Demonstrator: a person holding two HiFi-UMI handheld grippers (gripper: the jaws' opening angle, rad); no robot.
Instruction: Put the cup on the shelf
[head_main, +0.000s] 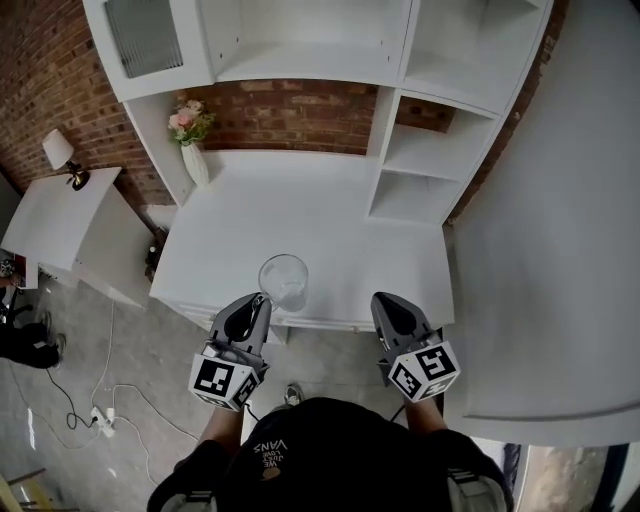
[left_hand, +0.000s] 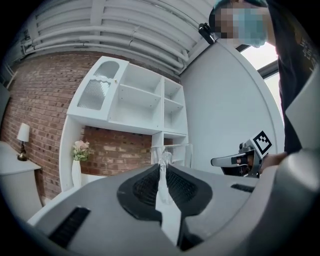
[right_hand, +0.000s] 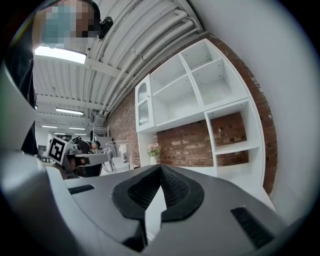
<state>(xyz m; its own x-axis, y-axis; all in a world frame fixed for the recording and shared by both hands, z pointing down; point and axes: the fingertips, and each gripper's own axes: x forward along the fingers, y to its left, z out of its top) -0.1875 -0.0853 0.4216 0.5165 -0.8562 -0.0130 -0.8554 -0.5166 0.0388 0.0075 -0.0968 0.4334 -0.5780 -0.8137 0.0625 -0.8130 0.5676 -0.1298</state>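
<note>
Brick wall at the back, with a white shelf unit (head_main: 430, 150) sitting on a white desk (head_main: 330, 230), and a vase of pink flowers (head_main: 194, 160) tucked in the left corner. A little lamp (head_main: 60, 150) is on a separate side table way off to the left. The clear glass cup (head_main: 284, 278) is over the front part of the desk, upright, well short of the shelf unit. The left tool (head_main: 262, 300) has it: in the left gripper view the jaws are clamped on the cup's glass wall, pinched thin between the pads. The right tool (head_main: 383, 302) is just beside it to the right, near the desk's front edge, jaws closed tip to tip with nothing in them. Both tools point level toward the shelves.
</note>
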